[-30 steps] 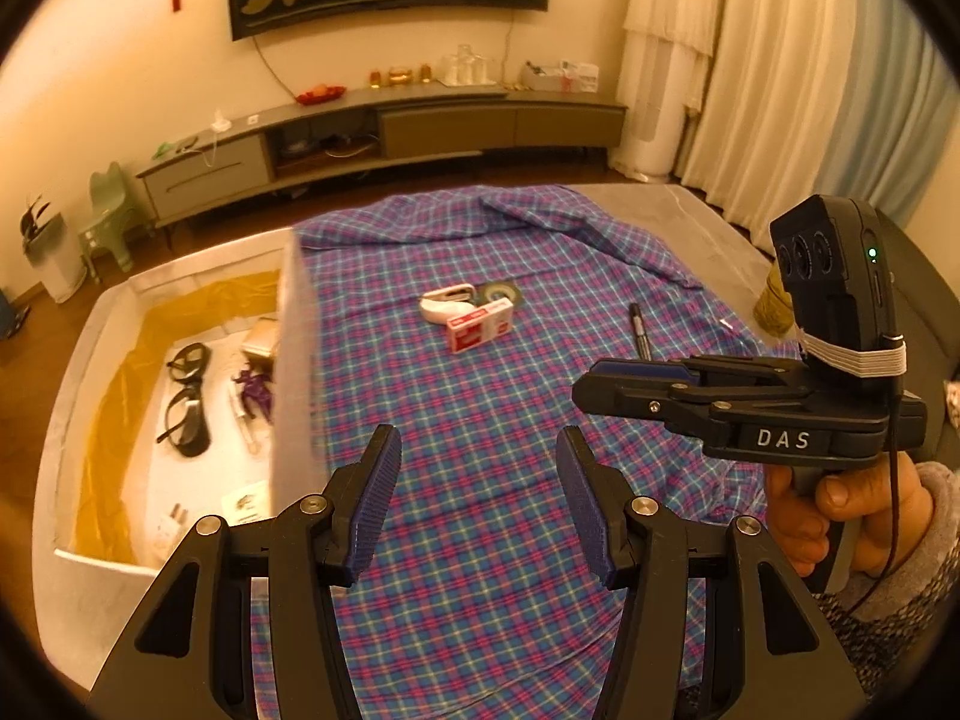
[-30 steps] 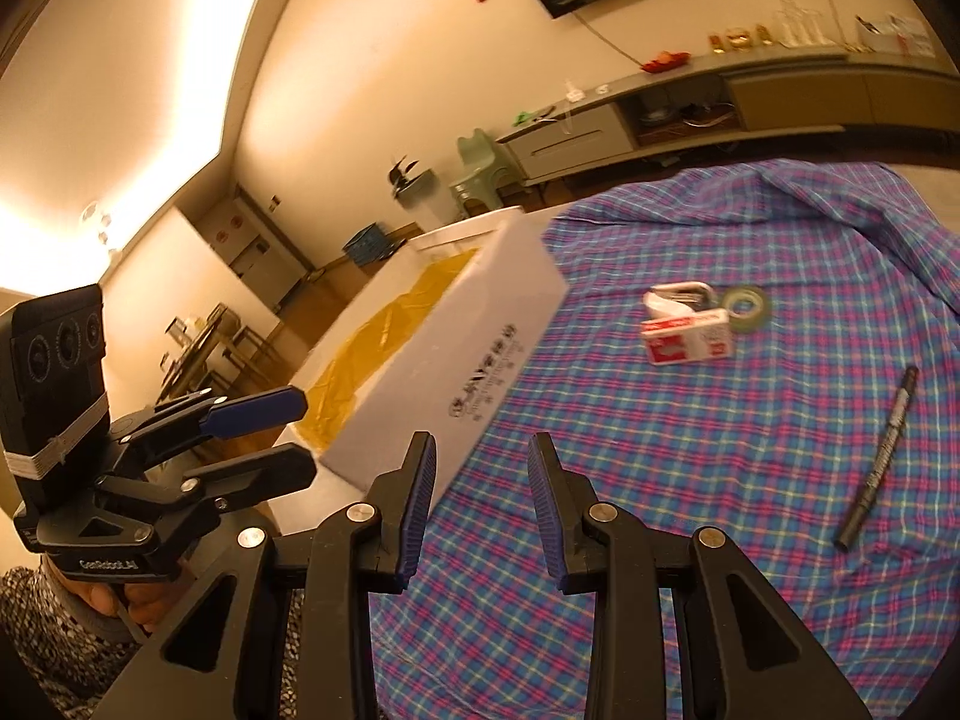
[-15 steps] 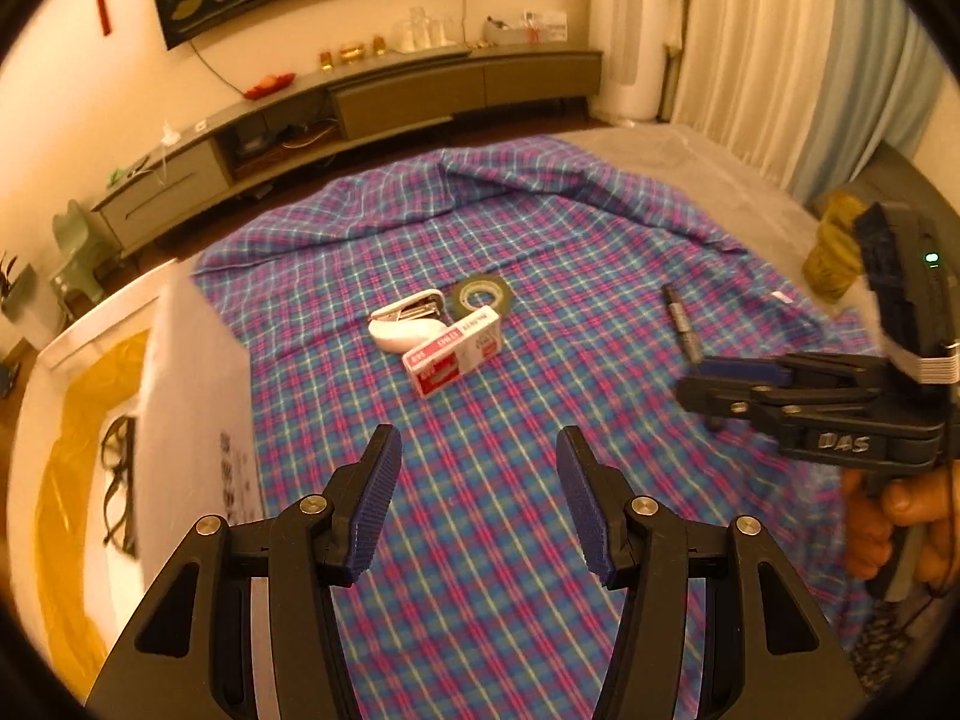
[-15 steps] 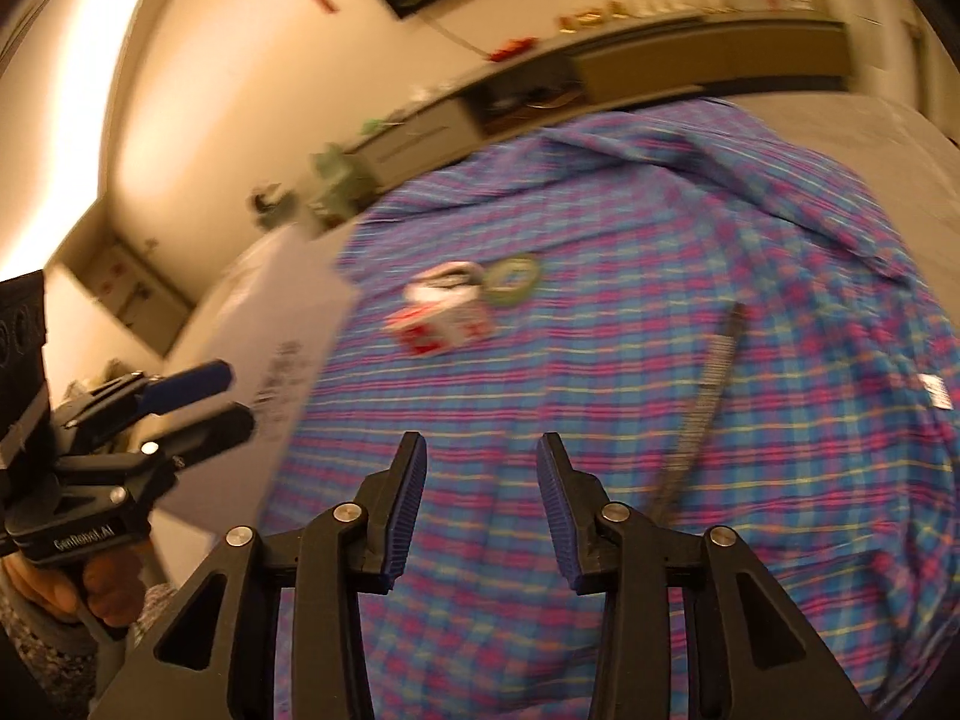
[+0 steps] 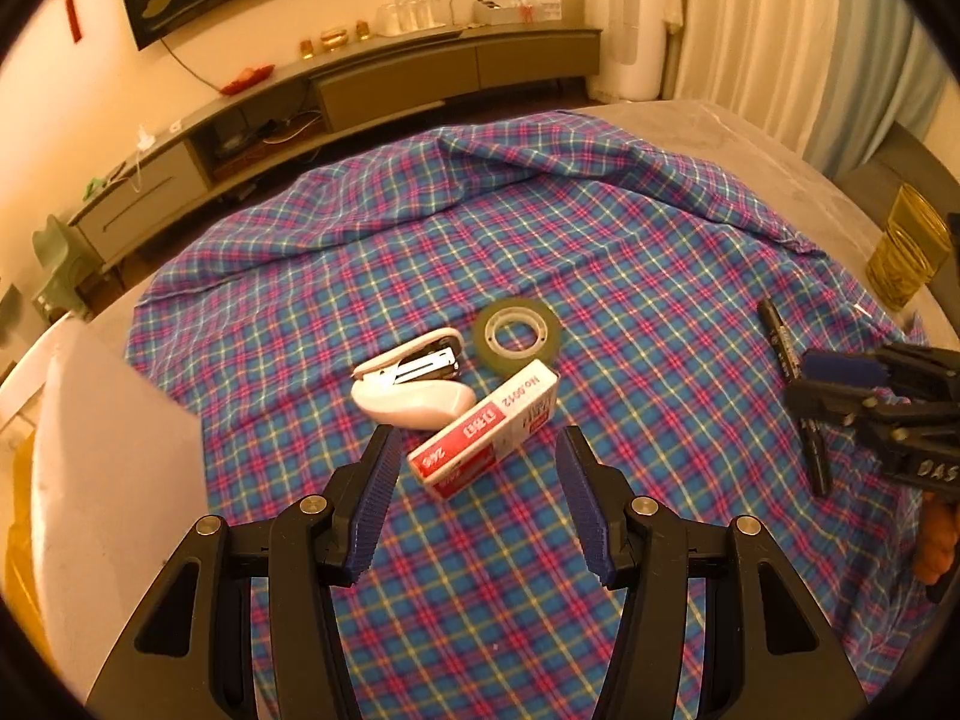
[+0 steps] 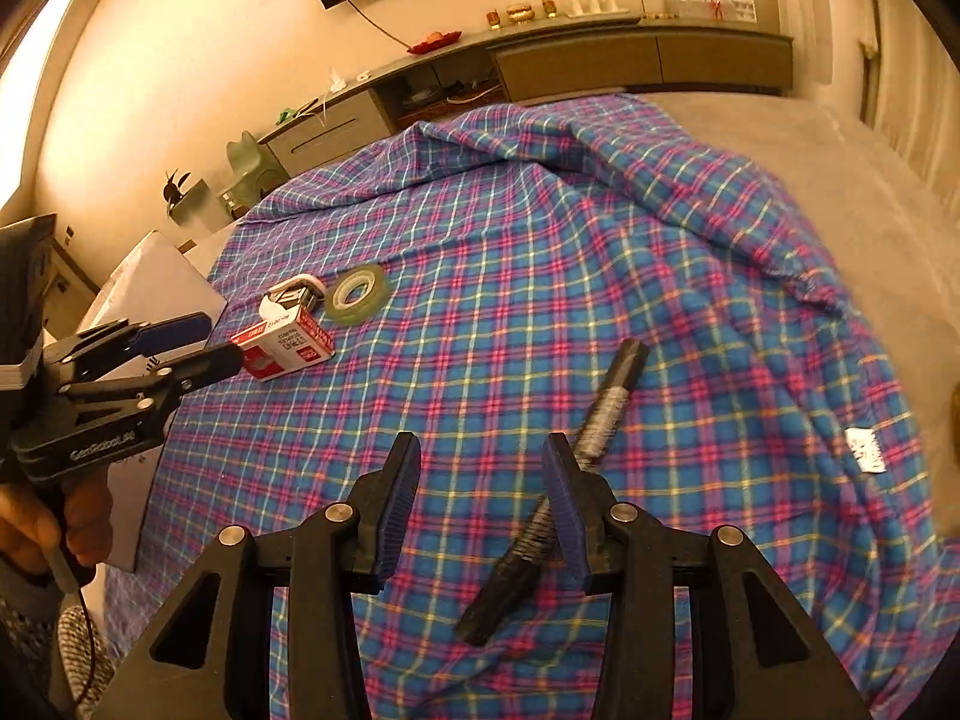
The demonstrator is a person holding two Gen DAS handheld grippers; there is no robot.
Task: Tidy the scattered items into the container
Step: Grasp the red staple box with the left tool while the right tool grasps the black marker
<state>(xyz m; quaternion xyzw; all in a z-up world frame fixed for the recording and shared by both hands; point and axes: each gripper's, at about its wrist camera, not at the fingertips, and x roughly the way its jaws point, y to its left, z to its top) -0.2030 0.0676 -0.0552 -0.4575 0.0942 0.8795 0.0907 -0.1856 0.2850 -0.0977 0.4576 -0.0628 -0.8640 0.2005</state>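
On the plaid cloth (image 5: 600,252) lie a red-and-white staple box (image 5: 486,429), a white stapler (image 5: 411,387) and a tape roll (image 5: 517,336). My left gripper (image 5: 477,498) is open, just short of the staple box. A black marker (image 6: 576,456) lies at the right; my right gripper (image 6: 483,501) is open above its middle, and the marker passes under the right finger. The white container (image 5: 102,480) stands at the left. In the right wrist view the staple box (image 6: 288,343), the tape (image 6: 359,295) and the left gripper (image 6: 198,345) show at the left.
A yellow-green glass (image 5: 909,252) stands at the right edge of the grey surface (image 6: 840,180). A low TV cabinet (image 5: 360,96) lines the far wall. A white label (image 6: 864,450) lies on the cloth's right part.
Both grippers have moved forward and down over the cloth. The left one has closed in on the staple box. The right one has come over the marker. Both stay open.
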